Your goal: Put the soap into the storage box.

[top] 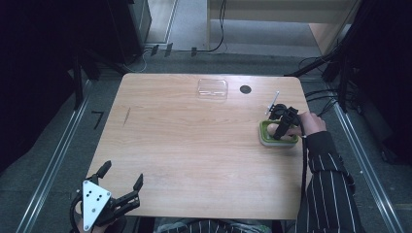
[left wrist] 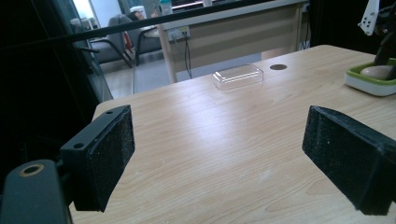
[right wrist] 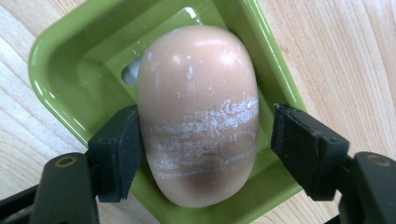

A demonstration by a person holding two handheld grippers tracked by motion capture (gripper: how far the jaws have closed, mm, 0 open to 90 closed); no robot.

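Note:
A pinkish oval soap bar [right wrist: 201, 107] with white scrape marks lies in a green dish [right wrist: 60, 70] on a white base. The dish [top: 265, 138] sits near the table's right edge. My right gripper [right wrist: 205, 135] points down over it and is open, with one jaw on each side of the soap. The left pad [right wrist: 119, 149] touches the soap, while the right pad [right wrist: 303, 144] stands a little clear of it. My left gripper [top: 122, 174] is open with nothing in it, just off the table's near left corner, and its view shows the dish [left wrist: 369, 84] far to the right.
A clear plastic lid or box [top: 213, 89] lies at the far middle of the wooden table [top: 194, 145]. A round black hole [top: 245, 89] sits just to its right. A striped sleeve [top: 330, 189] comes in along the right edge.

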